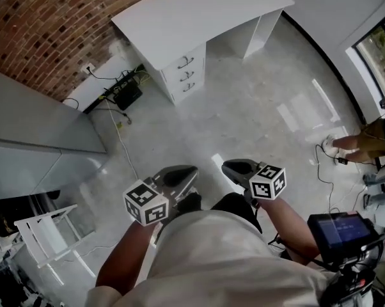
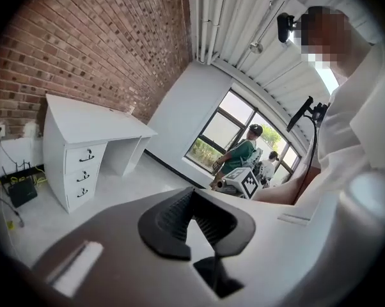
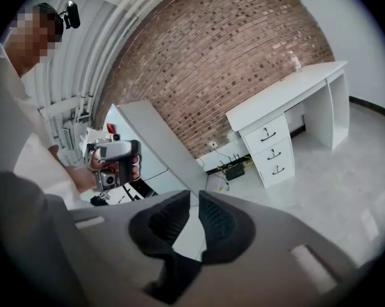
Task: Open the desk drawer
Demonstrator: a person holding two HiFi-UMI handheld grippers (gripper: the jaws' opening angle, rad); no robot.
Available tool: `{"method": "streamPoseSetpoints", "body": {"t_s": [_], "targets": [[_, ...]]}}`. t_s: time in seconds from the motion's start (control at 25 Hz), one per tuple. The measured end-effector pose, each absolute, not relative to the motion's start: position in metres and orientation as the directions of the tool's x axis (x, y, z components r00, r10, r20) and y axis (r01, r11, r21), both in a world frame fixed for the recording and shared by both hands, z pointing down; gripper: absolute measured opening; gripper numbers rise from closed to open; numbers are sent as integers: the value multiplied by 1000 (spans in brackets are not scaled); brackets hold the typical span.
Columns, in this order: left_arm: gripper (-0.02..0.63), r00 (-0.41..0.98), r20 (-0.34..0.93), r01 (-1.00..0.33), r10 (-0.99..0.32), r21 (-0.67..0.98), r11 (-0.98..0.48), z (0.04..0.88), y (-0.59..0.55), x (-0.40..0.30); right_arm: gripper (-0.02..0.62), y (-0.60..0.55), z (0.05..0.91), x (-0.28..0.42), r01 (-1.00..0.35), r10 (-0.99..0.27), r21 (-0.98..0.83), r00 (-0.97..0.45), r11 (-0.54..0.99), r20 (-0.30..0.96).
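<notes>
A white desk (image 1: 199, 11) stands far ahead against the brick wall. Its stack of three drawers (image 1: 186, 74) has dark handles, and all three look closed. I hold both grippers close to my body, well short of the desk. The left gripper (image 1: 178, 174) and the right gripper (image 1: 239, 168) sit side by side above the floor. In the left gripper view the left gripper (image 2: 191, 203) has its pads together with nothing between them, and the drawers (image 2: 84, 171) show small at the left. The right gripper (image 3: 194, 213) is likewise shut and empty, with the drawers (image 3: 271, 149) far off at the right.
A black box with cables (image 1: 125, 94) lies on the floor by the wall, left of the desk. A grey counter (image 1: 39, 126) and a white rack (image 1: 45, 229) stand at the left. A person (image 1: 365, 139) sits at the right, near a screen device (image 1: 343, 229).
</notes>
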State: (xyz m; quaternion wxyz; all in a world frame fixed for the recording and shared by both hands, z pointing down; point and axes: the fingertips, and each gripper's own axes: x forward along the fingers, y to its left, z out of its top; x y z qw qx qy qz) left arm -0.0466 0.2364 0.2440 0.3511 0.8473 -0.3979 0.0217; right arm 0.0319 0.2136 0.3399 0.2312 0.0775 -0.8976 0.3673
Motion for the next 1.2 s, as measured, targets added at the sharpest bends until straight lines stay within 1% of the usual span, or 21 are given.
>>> {"method": "streamPoseSetpoints", "body": {"t_s": [0.12,0.24,0.32,0.48,0.64,0.84,1.04,1.2], "targets": [[12,737,341,-660,-583,550,-513,257,273,-83,31,245,355,-5,-395,-79,-618,-877,680,474],[18,740,341,-661,-579,529,-533,270,278,-72,29,244,380,1,-414,-118,-628,-882,659,456],[21,738,347,-665,-579,518,-538,279,265,-63,29,224,402,5,-427,-150,-658,-888,620,434],[21,733,369,-672,-571,520,-527,302,212,-70,31,154,456,-17,-423,-181,-743,-904,519,388],[21,721,419,-689,-552,518,-507,333,153,-83,29,77,523,-41,-416,-206,-818,-909,397,362],[21,731,454,-681,-509,534,-501,370,60,-70,29,-23,597,-58,-398,-217,-876,-912,272,347],[11,790,407,-610,-458,598,-521,417,-17,-49,29,-97,673,-76,-384,-234,-904,-911,185,339],[9,816,370,-570,-444,640,-515,465,-60,-46,29,-144,726,-93,-339,-269,-934,-915,113,300]]}}
